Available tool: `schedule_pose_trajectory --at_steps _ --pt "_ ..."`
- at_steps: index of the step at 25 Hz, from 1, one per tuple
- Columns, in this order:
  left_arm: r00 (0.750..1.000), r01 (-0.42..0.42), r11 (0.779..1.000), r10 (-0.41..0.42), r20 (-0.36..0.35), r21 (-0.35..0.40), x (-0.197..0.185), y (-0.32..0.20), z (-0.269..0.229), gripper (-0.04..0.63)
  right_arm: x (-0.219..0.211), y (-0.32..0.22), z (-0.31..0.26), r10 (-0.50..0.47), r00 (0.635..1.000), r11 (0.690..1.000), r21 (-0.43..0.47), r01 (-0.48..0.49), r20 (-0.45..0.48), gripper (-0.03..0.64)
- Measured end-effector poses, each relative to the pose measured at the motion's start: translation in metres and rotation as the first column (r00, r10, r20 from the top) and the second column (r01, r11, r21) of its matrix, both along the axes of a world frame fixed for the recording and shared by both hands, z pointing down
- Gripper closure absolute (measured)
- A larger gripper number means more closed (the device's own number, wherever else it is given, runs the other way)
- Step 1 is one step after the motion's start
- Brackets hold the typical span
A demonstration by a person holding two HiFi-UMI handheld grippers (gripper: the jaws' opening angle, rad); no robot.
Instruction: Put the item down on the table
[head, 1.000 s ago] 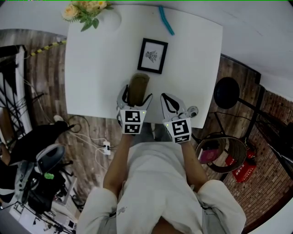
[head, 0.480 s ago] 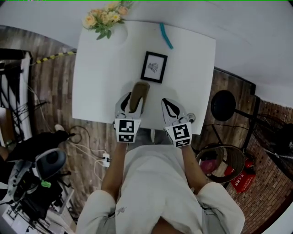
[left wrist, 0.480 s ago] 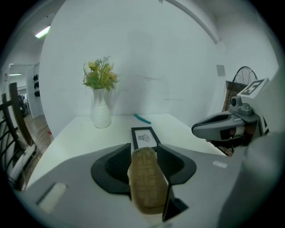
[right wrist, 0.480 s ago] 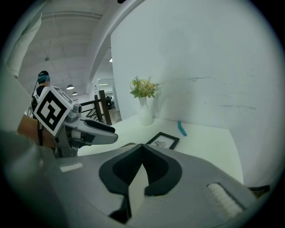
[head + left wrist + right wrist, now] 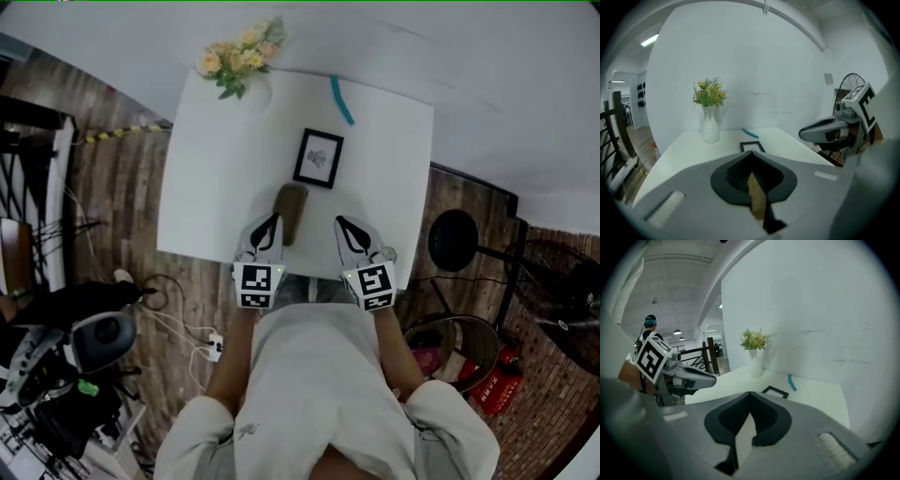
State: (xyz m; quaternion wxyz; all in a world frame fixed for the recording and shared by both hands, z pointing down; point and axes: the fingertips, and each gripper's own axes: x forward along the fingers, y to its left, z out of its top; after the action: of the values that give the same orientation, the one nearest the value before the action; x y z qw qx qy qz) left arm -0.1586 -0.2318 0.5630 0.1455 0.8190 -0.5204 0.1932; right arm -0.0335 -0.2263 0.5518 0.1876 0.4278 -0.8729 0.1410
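Observation:
The item, a brown-olive oblong object, lies flat on the white table near its front edge. My left gripper sits just left of the item's near end, shut and holding nothing. In the left gripper view its jaws meet, and only a brown sliver of the item shows through the slit below them. My right gripper hovers to the item's right over the table edge, shut and empty, with white table visible below its closed jaws.
A black picture frame lies beyond the item. A white vase of flowers stands at the far left corner, and a teal stick lies at the far edge. A black stool, a basket and cables are on the floor.
The left gripper's jaws, open around the item a second ago, have drawn back toward the table's front edge and shut. The item stays on the table.

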Motion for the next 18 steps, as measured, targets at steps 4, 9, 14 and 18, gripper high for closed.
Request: schedule_pose_trajectory --at_steps 4,9,14,18 --pt "1.000 -0.004 1.000 0.004 -0.005 -0.003 0.0016 0.0036 0.0003 0.583 -0.0002 -0.0023 -0.0040 -0.002 1.000 1.000 0.012 0.002 0.008 0.615" --pt "1.000 -0.009 1.000 0.009 -0.005 -0.002 0.0038 0.0025 0.0000 0.581 -0.0007 -0.0037 -0.0059 -0.006 1.000 1.000 0.020 0.005 0.018 0.615" --pt "1.000 -0.011 1.000 0.011 0.000 -0.006 0.0060 0.0007 0.0018 0.581 0.0017 -0.0035 -0.0006 -0.004 1.000 1.000 0.009 0.004 0.021 0.615" --pt "1.000 -0.011 1.000 0.011 0.007 -0.014 0.0087 -0.0010 0.0046 0.581 0.0047 -0.0061 0.0015 -0.005 1.000 1.000 0.003 0.005 0.025 0.615"
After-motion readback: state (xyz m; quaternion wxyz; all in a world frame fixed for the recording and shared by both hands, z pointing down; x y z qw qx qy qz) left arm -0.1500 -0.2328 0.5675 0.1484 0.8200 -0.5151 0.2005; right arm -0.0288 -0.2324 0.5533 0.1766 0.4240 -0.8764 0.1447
